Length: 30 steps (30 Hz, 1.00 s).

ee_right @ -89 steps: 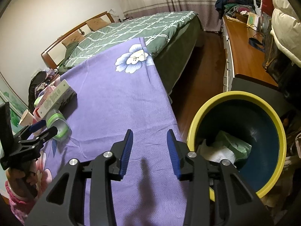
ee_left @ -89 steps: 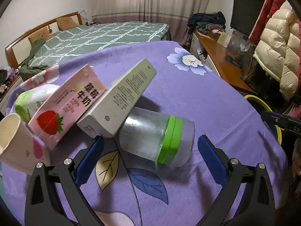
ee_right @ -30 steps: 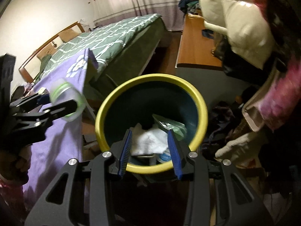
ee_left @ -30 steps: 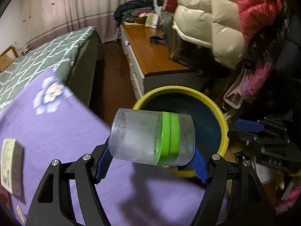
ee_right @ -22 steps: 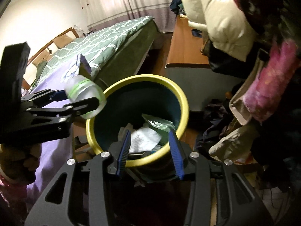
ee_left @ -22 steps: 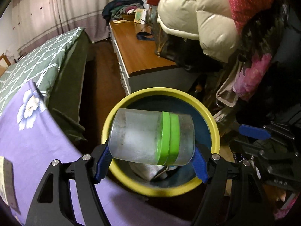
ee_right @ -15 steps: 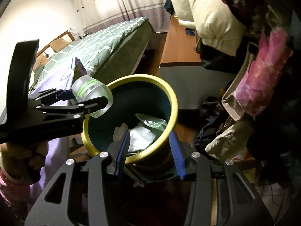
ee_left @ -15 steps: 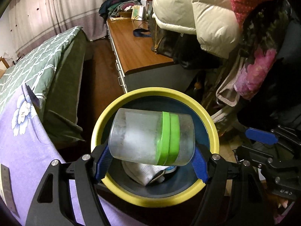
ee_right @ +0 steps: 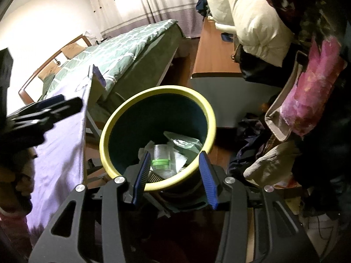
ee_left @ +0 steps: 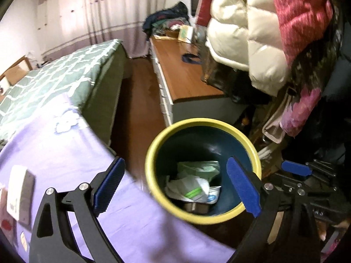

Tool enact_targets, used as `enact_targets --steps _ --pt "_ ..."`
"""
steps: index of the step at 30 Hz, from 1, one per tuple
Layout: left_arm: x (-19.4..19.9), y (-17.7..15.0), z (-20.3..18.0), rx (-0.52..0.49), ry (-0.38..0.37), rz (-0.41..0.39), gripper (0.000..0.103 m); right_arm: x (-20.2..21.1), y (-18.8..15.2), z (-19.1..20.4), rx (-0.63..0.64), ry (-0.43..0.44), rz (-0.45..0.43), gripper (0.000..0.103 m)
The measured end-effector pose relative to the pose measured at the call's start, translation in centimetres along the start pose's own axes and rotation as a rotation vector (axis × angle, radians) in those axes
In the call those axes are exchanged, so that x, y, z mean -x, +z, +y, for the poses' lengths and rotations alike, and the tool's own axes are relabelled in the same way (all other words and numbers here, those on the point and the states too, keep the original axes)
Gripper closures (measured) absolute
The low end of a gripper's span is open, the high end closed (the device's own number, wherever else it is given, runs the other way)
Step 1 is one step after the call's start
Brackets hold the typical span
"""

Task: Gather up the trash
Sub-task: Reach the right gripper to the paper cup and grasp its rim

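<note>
The left claw [ee_left: 175, 186], jaws opening and empty, hovers beside the yellow-rimmed bin [ee_left: 151, 153] where the green-lidded plastic jar [ee_right: 162, 156] lies, while the remaining white carton [ee_left: 20, 191] waits on the purple surface [ee_left: 65, 153] left of it, nearer this claw

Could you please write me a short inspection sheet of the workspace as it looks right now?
Surface: table under a purple cloth, beside the bin.
Job's things: yellow-rimmed bin on the floor holds a clear jar with a green band, crumpled paper and a green wrapper.
Clutter: a box lies on the cloth.
Grippers: left gripper jaws opening, nothing between them, above the bin; right gripper open, empty, at the bin's near rim.
Cables: nothing seen.
Surroundings: bed with green cover, wooden cabinet, hanging coats, curtains.
</note>
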<state>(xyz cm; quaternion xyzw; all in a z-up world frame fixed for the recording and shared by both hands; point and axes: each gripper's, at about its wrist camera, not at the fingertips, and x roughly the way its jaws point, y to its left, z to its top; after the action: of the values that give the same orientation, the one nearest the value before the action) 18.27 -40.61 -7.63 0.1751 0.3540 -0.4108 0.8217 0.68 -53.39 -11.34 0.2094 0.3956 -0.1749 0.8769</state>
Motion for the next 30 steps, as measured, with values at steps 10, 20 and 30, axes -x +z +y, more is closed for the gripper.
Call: enact_targets --steps 10,20,30 --pt "6.8 -4.5 8.4 0.147 0.179 -0.081 0.007 -0.2 0.5 4.1 0.077 0.032 0.010 0.059" --pt "13.1 -11.9 18.6 0.312 0.412 -0.111 0.007 -2.3 1.3 14.5 0.243 0.149 0.037 0.059" --pt "17.6 -21.3 28.5 0.494 0.569 -0.098 0.007 -4.6 1.8 28.7 0.388 0.305 0.062 0.059"
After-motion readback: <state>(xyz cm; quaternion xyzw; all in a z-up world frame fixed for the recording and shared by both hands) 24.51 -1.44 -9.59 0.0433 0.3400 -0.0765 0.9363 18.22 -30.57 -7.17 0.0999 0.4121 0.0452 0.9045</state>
